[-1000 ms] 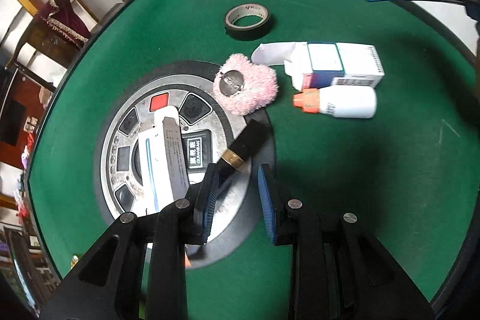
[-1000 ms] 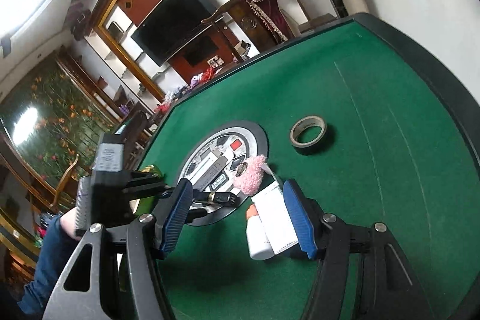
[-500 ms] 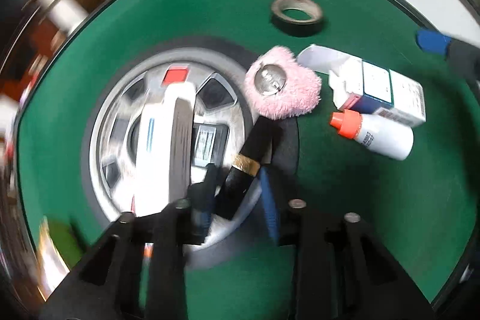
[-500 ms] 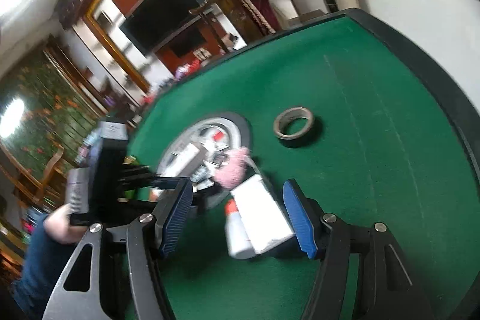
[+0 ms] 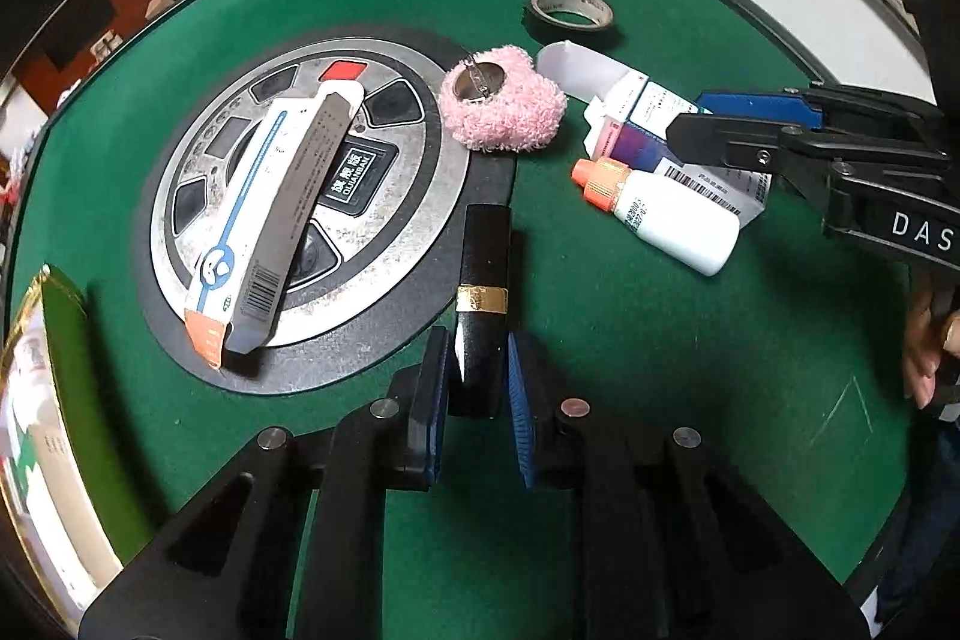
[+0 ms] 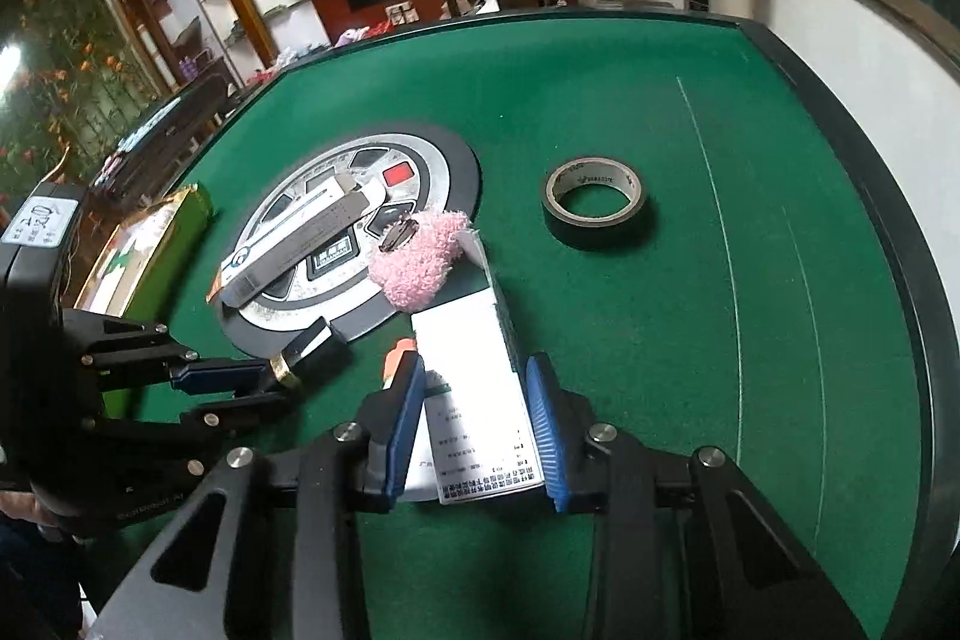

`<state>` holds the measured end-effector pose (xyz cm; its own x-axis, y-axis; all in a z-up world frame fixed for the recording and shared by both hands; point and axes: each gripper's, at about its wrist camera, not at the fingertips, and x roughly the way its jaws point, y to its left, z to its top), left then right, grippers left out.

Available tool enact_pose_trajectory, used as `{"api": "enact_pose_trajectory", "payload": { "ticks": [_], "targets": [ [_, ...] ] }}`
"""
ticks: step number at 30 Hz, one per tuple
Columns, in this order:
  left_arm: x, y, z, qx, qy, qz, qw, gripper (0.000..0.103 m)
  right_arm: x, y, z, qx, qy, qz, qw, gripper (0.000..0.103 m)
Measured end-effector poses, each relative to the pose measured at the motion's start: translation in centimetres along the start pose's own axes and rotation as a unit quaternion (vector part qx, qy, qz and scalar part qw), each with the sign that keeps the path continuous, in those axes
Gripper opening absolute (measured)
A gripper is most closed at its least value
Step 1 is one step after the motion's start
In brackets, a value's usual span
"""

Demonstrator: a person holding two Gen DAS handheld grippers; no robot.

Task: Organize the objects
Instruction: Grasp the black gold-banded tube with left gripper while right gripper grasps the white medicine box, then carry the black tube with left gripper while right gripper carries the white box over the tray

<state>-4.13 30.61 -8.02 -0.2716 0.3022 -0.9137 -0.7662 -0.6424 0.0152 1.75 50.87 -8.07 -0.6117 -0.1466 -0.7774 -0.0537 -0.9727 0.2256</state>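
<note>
A black lipstick tube (image 5: 483,268) with a gold band lies on the green felt at the rim of the round panel. My left gripper (image 5: 477,388) is shut on its near end. The right wrist view shows that gripper (image 6: 264,376) from the side, with the lipstick tube (image 6: 312,340) in it. A white and blue medicine box (image 6: 462,340) sits between the blue pads of my right gripper (image 6: 474,376). Its jaws are closing and both pads touch the box sides. A white dropper bottle (image 5: 672,217) with an orange cap lies right beside the box.
A long white carton (image 5: 270,220) lies across the round silver panel (image 5: 408,196). A pink fluffy clip (image 5: 504,106) sits at the panel's edge, and a tape roll (image 5: 573,10) lies behind it. A green box (image 5: 66,400) stands at the left. The table's black rim (image 6: 900,232) curves to the right.
My left gripper rolled and closed on the lipstick tube. My right gripper came down over the medicine box, and its jaws narrowed from wide apart to touching the box sides.
</note>
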Motion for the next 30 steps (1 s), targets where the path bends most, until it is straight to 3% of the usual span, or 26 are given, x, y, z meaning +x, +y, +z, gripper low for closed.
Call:
{"api": "enact_pose_trajectory", "payload": {
  "ticks": [5, 12, 13, 16, 17, 18, 19, 21, 24, 30],
  "targets": [
    [-0.2, -0.3, -0.8, -0.004, -0.018, -0.008, 0.9998, 0.018, -1.3, -0.3, 0.1, 0.015, -0.022, 0.004, 1.000, 0.036],
    [0.0, -1.2, -0.4, 0.005, -0.028, -0.006, 0.9996, 0.020, 0.2, 0.7, 0.1, -0.005, 0.001, -0.017, 1.000, 0.039],
    [0.1, -1.2, -0.2, 0.004, -0.030, -0.005, 0.9995, 0.023, 0.4, 0.8, 0.1, -0.008, 0.002, -0.022, 1.000, 0.039],
    [0.7, -1.1, 0.2, 0.002, -0.037, 0.020, 0.9991, 0.046, 1.4, 1.0, -0.2, -0.011, 0.013, -0.046, 0.999, 0.038],
    [0.9, -1.4, 0.3, 0.001, -0.038, 0.023, 0.9990, 0.047, 1.5, 0.9, -0.3, -0.010, 0.013, -0.058, 0.998, 0.038],
    [1.0, -1.1, 0.2, -0.003, -0.042, 0.015, 0.9990, 0.047, 1.5, 0.9, -0.4, -0.009, 0.011, -0.061, 0.998, 0.038],
    [1.1, -1.2, 0.2, -0.003, -0.047, 0.005, 0.9989, 0.040, 1.4, 0.8, -0.4, -0.006, 0.011, -0.059, 0.998, 0.037],
    [1.0, -1.5, 0.0, 0.001, -0.056, -0.003, 0.9984, 0.017, 1.0, 0.5, -0.5, 0.007, 0.001, -0.067, 0.998, 0.035],
    [0.7, -2.1, -0.5, 0.013, -0.062, 0.007, 0.9979, 0.017, -0.1, 0.3, -0.5, 0.024, -0.024, -0.067, 0.997, 0.035],
    [-0.9, -1.7, -1.3, -0.004, -0.071, -0.026, 0.9972, 0.016, -1.5, 0.1, -0.6, 0.045, -0.061, -0.064, 0.995, 0.035]
  ]
}}
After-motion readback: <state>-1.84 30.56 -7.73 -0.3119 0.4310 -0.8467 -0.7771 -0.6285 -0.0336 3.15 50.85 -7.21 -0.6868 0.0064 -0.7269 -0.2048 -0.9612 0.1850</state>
